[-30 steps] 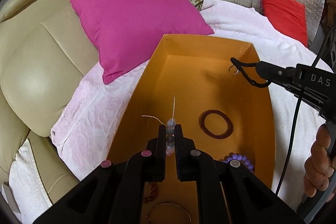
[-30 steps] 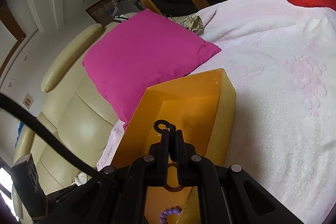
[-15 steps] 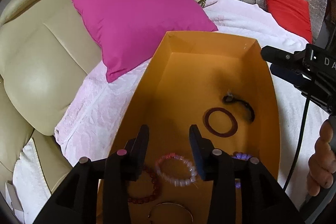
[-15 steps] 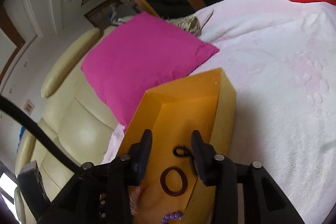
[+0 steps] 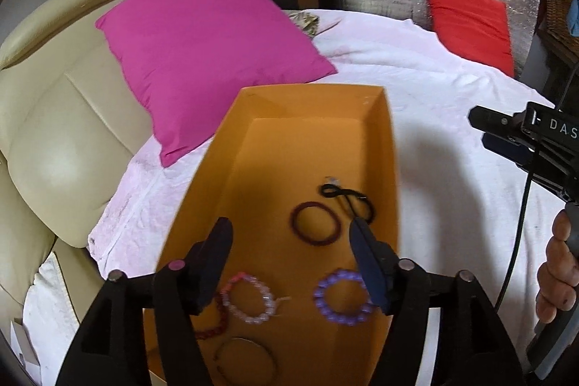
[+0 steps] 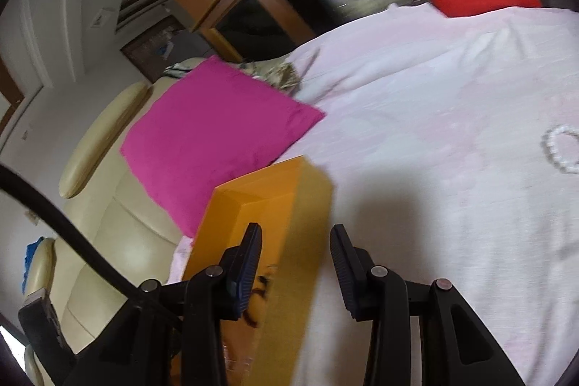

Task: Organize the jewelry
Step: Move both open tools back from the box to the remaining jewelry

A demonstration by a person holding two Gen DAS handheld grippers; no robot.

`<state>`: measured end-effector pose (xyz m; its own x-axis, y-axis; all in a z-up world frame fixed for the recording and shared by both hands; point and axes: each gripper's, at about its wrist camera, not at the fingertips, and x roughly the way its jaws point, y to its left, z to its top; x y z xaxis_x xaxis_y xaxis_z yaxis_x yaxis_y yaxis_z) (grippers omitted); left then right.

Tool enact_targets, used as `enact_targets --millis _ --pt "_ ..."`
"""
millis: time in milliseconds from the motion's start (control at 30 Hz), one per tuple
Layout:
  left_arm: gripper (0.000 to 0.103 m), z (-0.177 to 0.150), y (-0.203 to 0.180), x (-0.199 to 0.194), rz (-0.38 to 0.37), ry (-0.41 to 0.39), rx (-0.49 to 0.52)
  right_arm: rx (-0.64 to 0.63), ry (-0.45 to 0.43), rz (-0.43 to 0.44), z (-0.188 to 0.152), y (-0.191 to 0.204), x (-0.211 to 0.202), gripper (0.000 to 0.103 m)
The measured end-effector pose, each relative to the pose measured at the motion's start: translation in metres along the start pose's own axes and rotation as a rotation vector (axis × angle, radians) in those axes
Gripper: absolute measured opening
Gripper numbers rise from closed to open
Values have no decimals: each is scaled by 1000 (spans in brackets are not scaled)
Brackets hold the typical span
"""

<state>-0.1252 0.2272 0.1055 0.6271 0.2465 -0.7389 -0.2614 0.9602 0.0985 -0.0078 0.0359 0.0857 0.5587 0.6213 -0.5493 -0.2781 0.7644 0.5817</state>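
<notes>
**Both hand-held grippers empty; jewelry in orange box, one bracelet out on the bed**

Left hand-held gripper [image 5: 289,241]: jaws opening, already well spread, nothing between the pads. It hovers over the near half of the orange box [image 5: 392,169], angled downward.

Box contents, left wrist view:
- pink-and-clear bead bracelet [image 5: 248,297], flat on the box floor just below the left finger
- purple bead bracelet [image 5: 342,297], beside the right finger, partly covered by it
- dark red ring bracelet [image 5: 315,223], mid-box
- black cord piece [image 5: 347,198] with a small metal ring, just behind the ring bracelet, near the right wall
- dark red bead bracelet [image 5: 213,324], partly hidden by the left finger
- thin metal bangle [image 5: 246,360], near edge, blurred

Right hand-held gripper [image 6: 296,241]: jaws parted, holding nothing. It sits over the right wall of the box, one finger inside, one over the white bedspread [image 6: 452,205]. In the left wrist view it shows at the right edge, held by a hand [image 5: 555,277].

White bead bracelet [image 6: 562,147]: lies on the bedspread, well apart from the box, to the right.

Box rests on the bedspread beside a pink pillow [image 5: 210,53]; red cushion [image 5: 470,20] farther back.
</notes>
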Motion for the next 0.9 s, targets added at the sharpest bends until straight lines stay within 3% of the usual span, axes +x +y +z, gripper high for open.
enact_targets --millis 333,900 --pt "74 3 -71 -18 -29 5 105 152 -73 -144 29 -80 -77 50" --pt "74 0 -196 -57 -98 -57 348 340 -236 -258 44 -196 -209 50"
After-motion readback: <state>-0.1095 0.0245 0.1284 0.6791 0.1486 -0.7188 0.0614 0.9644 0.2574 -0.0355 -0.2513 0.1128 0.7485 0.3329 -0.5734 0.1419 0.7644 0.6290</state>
